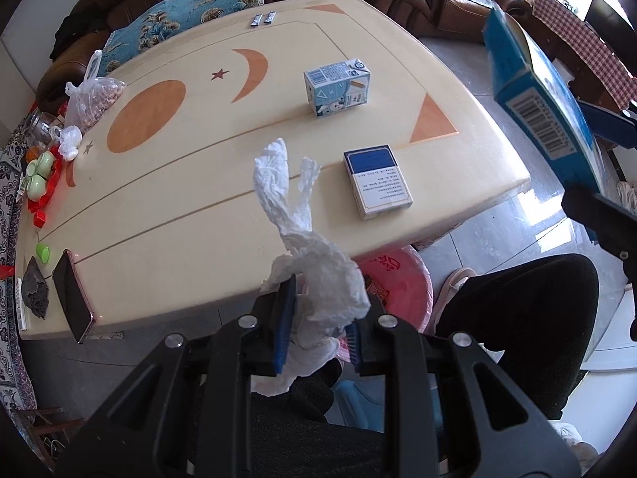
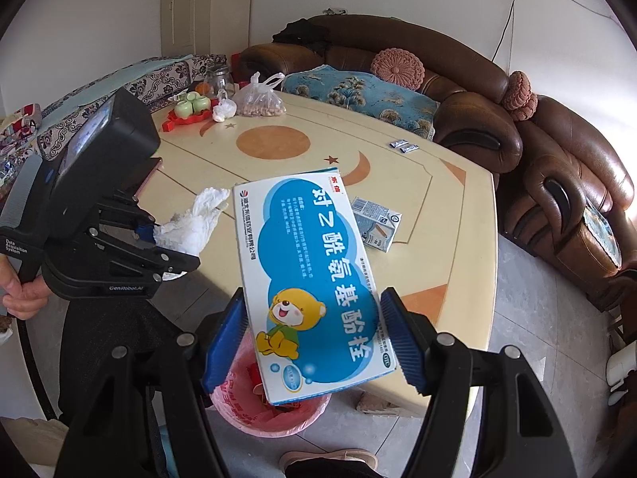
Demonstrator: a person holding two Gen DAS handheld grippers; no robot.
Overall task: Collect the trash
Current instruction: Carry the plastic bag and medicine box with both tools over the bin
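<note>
My left gripper (image 1: pixel 318 330) is shut on a crumpled white tissue (image 1: pixel 314 263) and holds it over the table's front edge, above a pink-lined trash bin (image 1: pixel 402 286). The tissue also shows in the right wrist view (image 2: pixel 195 223). My right gripper (image 2: pixel 314 338) is shut on a flat blue-and-white medicine box (image 2: pixel 314 279) with a cartoon bear, held above the bin (image 2: pixel 254 410). That box shows at the right of the left wrist view (image 1: pixel 541 95). A small milk carton (image 1: pixel 338 87) and a blue-and-white cigarette pack (image 1: pixel 378 181) lie on the cream table (image 1: pixel 179 207).
At the table's left stand a phone (image 1: pixel 73 298), a green cap (image 1: pixel 43 253), a red tray with green cups (image 1: pixel 40 175), a bag of nuts (image 1: pixel 91 99) and a jar. Two small sachets (image 1: pixel 262 19) lie at the far edge. A brown sofa (image 2: pixel 557 183) wraps the table. My knee (image 1: pixel 517 318) is beside the bin.
</note>
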